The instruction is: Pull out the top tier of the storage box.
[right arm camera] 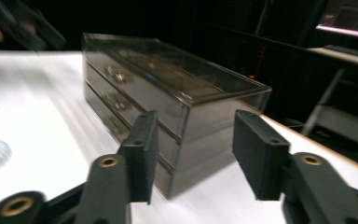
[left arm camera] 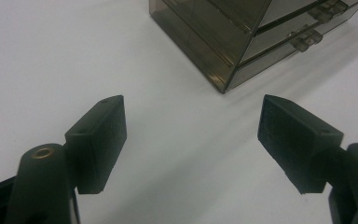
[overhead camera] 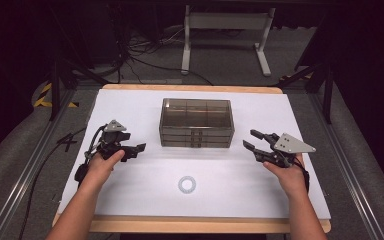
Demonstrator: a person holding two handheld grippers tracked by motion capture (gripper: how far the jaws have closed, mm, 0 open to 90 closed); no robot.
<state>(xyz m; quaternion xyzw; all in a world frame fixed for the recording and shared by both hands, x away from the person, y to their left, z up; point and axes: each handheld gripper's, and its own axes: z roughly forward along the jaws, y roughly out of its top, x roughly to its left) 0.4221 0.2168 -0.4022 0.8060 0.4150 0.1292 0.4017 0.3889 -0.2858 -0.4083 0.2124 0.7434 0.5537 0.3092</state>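
Item: smoked-plastic drawer box, three drawer tiers, all closed as far as the fronts show. Location: centre of the white counter, toward the far half, long axis running across from your left to your right, drawer fronts and their small handles facing you.

Item: left hand-held gripper. Jaws wide, nothing between them. It sits near the box's front left corner, pointed across toward it; the left gripper view puts that corner just ahead and to the upper right of the pads.

Item: right hand-held gripper. Jaws parted to a middling gap, empty. It lies off the box's right end, aimed inward; the right gripper view frames the near right corner between the pads, though the box looks clear of them.

Judgement: both grippers stand about equally near; the drawer handles lie between them, on the near face.

Item: small pale ring, flat on the counter, nearer you than the box, midway between your hands. Nothing blocks either approach.
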